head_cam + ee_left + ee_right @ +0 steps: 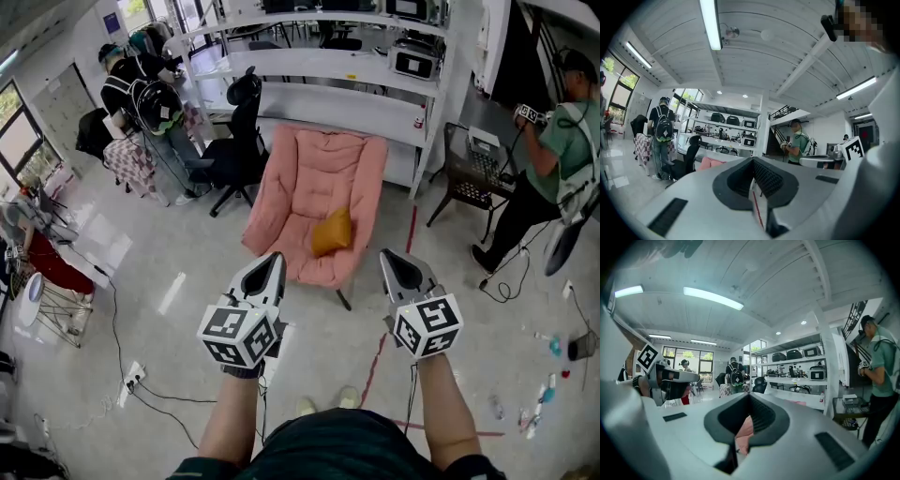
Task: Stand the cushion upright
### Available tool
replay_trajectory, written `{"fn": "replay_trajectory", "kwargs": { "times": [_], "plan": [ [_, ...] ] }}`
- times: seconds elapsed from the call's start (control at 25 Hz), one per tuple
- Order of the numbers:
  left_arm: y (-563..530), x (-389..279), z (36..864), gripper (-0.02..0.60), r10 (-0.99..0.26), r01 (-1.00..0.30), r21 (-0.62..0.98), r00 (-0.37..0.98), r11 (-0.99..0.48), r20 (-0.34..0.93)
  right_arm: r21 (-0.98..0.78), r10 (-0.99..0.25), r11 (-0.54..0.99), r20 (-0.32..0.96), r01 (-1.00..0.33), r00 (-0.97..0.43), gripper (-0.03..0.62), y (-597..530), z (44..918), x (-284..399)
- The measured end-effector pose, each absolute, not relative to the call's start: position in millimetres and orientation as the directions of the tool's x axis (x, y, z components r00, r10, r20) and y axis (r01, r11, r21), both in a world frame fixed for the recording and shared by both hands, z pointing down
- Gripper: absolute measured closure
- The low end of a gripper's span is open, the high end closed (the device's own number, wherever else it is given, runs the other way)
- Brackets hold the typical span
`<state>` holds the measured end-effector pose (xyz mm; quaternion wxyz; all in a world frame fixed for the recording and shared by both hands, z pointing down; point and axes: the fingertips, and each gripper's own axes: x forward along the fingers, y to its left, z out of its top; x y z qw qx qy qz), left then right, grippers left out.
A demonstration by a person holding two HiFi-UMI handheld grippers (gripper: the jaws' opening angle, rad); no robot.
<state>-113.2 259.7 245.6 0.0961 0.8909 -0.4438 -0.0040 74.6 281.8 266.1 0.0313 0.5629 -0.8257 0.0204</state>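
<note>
- The yellow cushion [332,232] is lying slumped on the seat of the pink chair [309,159], toward its right side.
- It is looking soft, light and squashy, so it is probably going to bend and flop. Pinching a top corner or edge is looking best.
- The left claw [273,263] is hanging in the air, shut tight and holding nothing.
- The right claw [393,261] is shut and empty too, well apart from the cushion.
- Only floor with a red line [380,352] is lying between the claws and the chair.
- A black office chair [234,141] is sitting just left of the pink one, and white shelves [347,66] are standing behind.
</note>
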Motion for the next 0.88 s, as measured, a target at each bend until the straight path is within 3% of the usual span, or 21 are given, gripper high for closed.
{"fn": "replay_trajectory", "kwargs": {
  "times": [0.88],
  "plan": [
    [262.9, -89.9, 250.2, 0.575, -0.805, -0.806, 0.157, 0.587, -0.571, 0.088, -0.047, -0.918, 0.393, 0.04, -0.918, -0.395, 0.591, 283.6, 269.9, 99.8]
  ]
}}
